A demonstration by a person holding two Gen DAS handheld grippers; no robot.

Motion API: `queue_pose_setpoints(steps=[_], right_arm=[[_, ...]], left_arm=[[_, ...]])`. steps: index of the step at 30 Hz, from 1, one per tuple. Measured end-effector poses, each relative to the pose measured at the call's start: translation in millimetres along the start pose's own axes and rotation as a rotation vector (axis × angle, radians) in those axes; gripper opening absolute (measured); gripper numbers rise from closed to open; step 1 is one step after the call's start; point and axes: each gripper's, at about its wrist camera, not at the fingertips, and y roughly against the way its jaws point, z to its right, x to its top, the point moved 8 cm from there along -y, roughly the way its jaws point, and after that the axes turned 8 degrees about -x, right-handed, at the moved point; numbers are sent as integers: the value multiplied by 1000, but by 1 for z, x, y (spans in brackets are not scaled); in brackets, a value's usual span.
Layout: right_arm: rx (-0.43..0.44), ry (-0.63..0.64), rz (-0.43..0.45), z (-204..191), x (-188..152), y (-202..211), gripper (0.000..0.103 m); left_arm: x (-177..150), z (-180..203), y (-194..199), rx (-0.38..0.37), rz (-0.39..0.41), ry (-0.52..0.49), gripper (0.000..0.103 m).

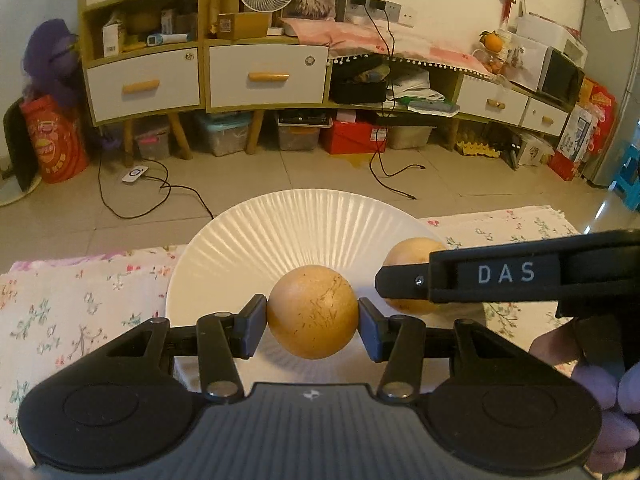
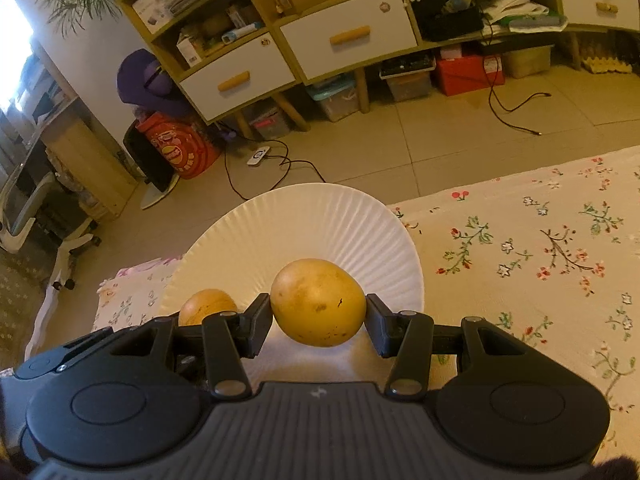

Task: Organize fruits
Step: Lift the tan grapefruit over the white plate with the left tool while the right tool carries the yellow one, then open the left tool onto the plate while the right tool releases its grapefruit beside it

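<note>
Between the jaws of the left gripper [image 1: 312, 322], in the left wrist view, sits a round brownish-yellow fruit [image 1: 312, 312] with fine dark scratches, both pads pressed against its sides, the jaws closed as far as its width allows. Directly beyond the jaws lies a white ribbed paper plate [image 1: 280, 232] on a table covered with a floral cloth [image 1: 72, 312]; the fruit is held over the plate's near part. To the right of the jaws, the right gripper [image 1: 404, 280] reaches in sideways, and a second yellow fruit [image 1: 412, 252] shows partly behind its black finger, over the plate's right edge. In the right wrist view, the right gripper [image 2: 319, 318] clamps a smooth yellow, slightly egg-shaped fruit [image 2: 319, 302] between both pads, above the near part of the plate [image 2: 296, 224]. Left of these jaws, the scratched fruit [image 2: 207, 306] peeks out behind black gripper parts. The floral cloth [image 2: 540, 248] spreads to the right of the jaws.
</note>
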Motion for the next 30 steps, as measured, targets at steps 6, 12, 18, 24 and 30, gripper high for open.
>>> queue_pose_setpoints(steps=[6, 12, 18, 24, 30], right_arm=[[-39, 25, -3, -2, 4, -8, 46], [-41, 29, -10, -4, 5, -13, 46], [-29, 19, -9, -6, 8, -12, 47], [-31, 13, 6, -6, 14, 1, 56], [-50, 6, 13, -2, 13, 16, 66]], left_arm=[[-2, 0, -11, 10, -15, -12, 33], [-2, -3, -15, 12, -16, -7, 33], [1, -3, -12, 0, 9, 1, 37], [2, 0, -4, 3, 7, -2, 52], [-2, 2, 9, 8, -7, 6, 67]])
